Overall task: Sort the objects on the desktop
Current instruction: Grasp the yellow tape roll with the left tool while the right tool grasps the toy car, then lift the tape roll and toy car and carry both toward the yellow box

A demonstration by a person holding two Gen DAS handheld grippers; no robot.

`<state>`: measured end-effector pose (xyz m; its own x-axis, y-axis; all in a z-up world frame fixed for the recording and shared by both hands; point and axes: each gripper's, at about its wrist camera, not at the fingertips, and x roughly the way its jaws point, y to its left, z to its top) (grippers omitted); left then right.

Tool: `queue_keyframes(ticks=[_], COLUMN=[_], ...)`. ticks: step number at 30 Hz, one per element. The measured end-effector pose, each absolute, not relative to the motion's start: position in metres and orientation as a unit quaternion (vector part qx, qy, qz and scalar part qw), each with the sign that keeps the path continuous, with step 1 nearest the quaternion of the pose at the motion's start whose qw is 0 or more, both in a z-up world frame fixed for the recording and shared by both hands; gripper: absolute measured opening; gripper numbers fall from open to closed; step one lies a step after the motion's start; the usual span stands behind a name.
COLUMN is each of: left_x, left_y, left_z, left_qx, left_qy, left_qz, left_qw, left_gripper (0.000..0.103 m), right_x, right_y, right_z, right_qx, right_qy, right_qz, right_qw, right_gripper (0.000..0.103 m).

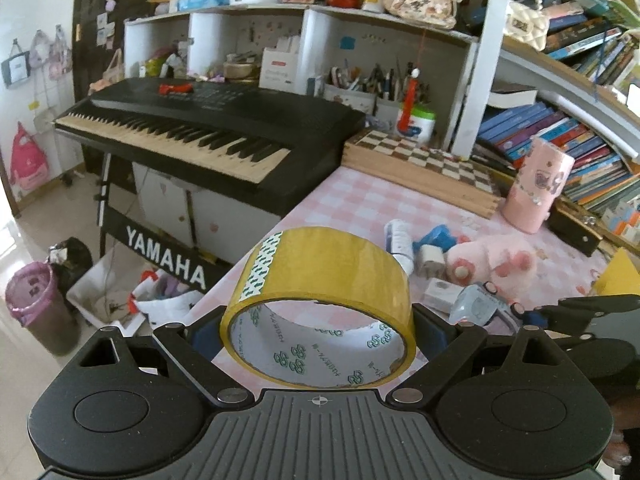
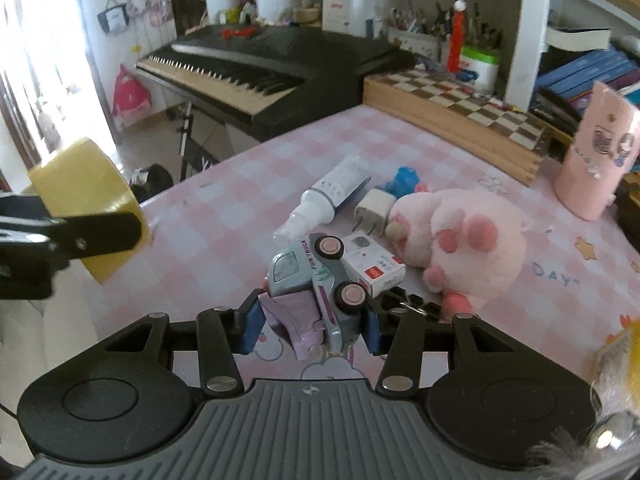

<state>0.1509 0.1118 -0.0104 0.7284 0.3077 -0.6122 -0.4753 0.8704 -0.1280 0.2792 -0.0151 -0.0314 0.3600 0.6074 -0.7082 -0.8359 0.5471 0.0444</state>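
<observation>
The right gripper has its blue pads pressed against the sides of a toy truck, a pale blue and lilac one lettered FUN TRUCK, tipped on its side with two pink-hubbed wheels facing up; whether it is off the desk cannot be told. Just beyond the truck lies a small white box, then a white plug adapter, a white spray bottle lying flat, a blue object and a pink plush toy, all clustered on the pink checked tablecloth. The left gripper stands wide, its pads pinching a roll of yellow packing tape held on edge above the near left corner of the desk. Farther back a pink cylindrical holder stands upright beside a wooden chessboard, and a black Yamaha keyboard sits on its stand at the desk's left end
</observation>
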Motion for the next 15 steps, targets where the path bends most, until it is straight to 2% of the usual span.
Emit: queue_keyframes(ticks=[15], left_x=[0.133], left_y=[0.099], left_z=[0.011], left_qx=[-0.12], left_qy=[0.279], left_qz=[0.136], left_qw=[0.943], left_gripper=[0.094], right_x=[0.242], right_y=[-0.064], right_z=[0.002], right_qx=[-0.104], right_qy=[0.351], right_qz=[0.369], right_qw=[0.854], right_gripper=[0.045])
